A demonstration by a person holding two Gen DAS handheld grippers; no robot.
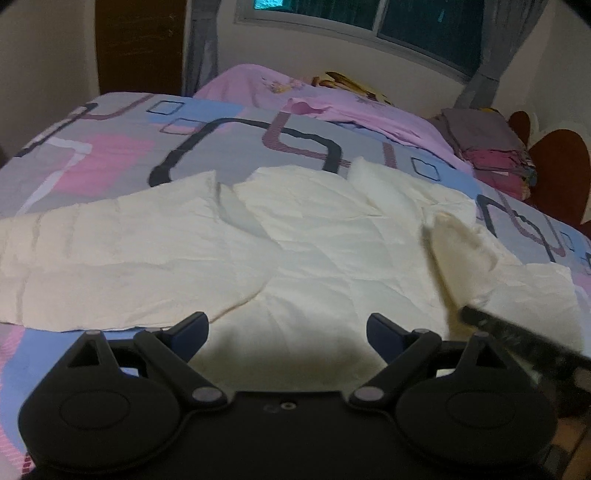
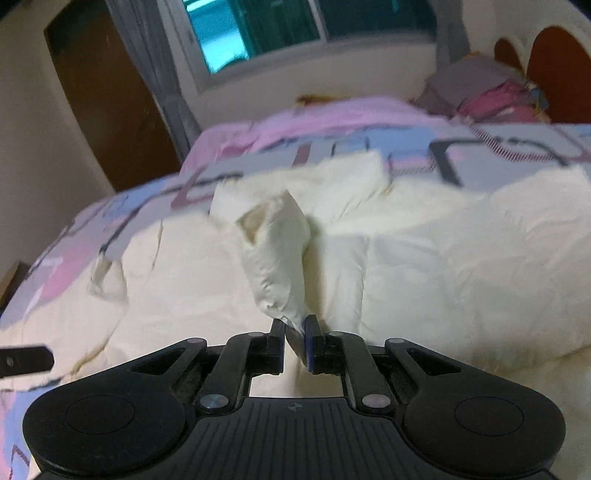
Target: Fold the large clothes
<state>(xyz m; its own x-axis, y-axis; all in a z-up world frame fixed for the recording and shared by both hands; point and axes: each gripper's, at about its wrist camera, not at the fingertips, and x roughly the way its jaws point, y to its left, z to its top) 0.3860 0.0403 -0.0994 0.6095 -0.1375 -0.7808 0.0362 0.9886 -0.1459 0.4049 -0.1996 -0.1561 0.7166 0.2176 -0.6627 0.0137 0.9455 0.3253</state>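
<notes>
A large cream garment lies spread and creased across the patterned bed. My left gripper is open and empty, just above the garment's near edge. My right gripper is shut on a fold of the cream garment, and a bunched strip of cloth rises from its jaws. In the left wrist view that lifted strip shows at the right, with part of the right gripper below it. The left gripper's edge shows in the right wrist view at the far left.
A pink quilt lies at the back of the bed. A stack of folded grey and pink clothes sits at the right by the red headboard. A window, curtains and a brown door stand behind.
</notes>
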